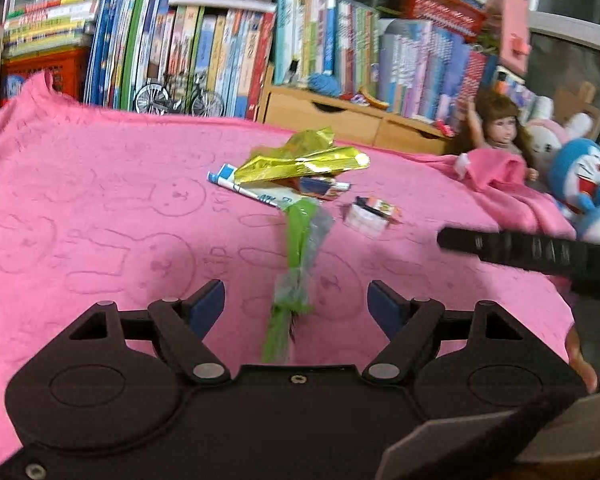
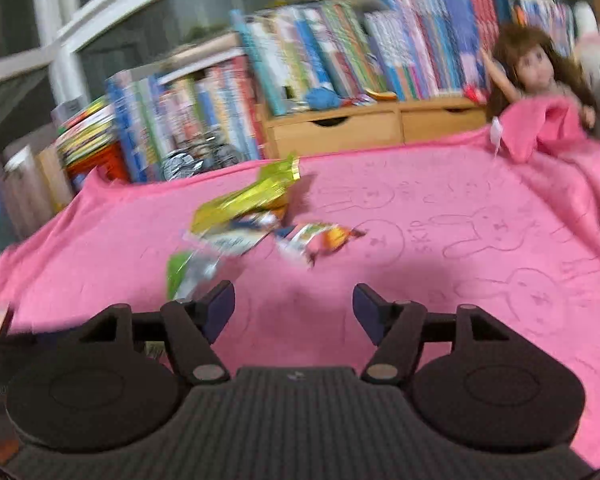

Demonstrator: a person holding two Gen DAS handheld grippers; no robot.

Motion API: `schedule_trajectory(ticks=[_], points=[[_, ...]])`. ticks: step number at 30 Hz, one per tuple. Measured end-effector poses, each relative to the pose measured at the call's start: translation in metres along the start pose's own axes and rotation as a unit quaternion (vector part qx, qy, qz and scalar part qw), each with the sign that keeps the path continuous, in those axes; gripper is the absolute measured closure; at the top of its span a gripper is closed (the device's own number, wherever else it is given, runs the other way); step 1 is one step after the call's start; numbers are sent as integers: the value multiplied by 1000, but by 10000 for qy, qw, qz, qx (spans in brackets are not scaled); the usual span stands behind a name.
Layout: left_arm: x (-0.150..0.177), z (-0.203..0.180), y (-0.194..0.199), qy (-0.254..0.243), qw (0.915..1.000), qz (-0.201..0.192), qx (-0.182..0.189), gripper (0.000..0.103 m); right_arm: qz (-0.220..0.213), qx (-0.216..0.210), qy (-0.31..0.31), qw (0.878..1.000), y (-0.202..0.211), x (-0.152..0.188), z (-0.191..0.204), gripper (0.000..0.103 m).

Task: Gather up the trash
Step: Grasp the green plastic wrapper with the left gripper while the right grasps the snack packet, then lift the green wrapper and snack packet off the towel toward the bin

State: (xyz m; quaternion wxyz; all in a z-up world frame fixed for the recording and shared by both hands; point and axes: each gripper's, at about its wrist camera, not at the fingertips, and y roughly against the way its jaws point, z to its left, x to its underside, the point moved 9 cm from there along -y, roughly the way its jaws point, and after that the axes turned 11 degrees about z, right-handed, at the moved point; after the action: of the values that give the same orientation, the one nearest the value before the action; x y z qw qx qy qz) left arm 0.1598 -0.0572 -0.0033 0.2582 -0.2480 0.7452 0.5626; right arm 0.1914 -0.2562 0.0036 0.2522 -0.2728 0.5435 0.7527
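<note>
Nothing gathered yet — gold wrapper [image 1: 304, 162], green wrapper [image 1: 300, 240] and small orange packet [image 1: 374, 212] loose mid-blanket [image 1: 80, 200], left gripper [image 1: 296, 300] and right gripper [image 2: 294, 306] both spread, empty — everything left.

pink blanket [image 1: 100, 200] — bunny outlines, gold-green wrapper [image 1: 300, 162]
</note>
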Motion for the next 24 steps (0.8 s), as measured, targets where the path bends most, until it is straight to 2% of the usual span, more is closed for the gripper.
schedule_trajectory(ticks=[3,11,14,15,16,17,24], points=[[-7,4,-27,93,9998,148,-3,27,185,-74,-362,9991,-33,-20,-7,24],[-5,3,-57,-29,9996,285,-3,37,410,287,-772,9958,-94,-48,-13,21],[-4,2,-63,-149,9994,298,-51,58,562,402,-730,9949,-108,-47,-10,21],[-3,2,-63,-177,9993,317,-76,69,594,425,-679,9950,-112,-46,-8,28],[-2,2,-63,-208,9992,330,-118,74,621,416,-635,9952,-114,-45,-6,37],[-2,2,-63,-221,9991,329,-137,74,630,430,-631,9951,-114,-43,-4,55],[-4,3,-39,-210,9996,157,-52,74,281,409,-500,9975,-84,-43,0,60]])
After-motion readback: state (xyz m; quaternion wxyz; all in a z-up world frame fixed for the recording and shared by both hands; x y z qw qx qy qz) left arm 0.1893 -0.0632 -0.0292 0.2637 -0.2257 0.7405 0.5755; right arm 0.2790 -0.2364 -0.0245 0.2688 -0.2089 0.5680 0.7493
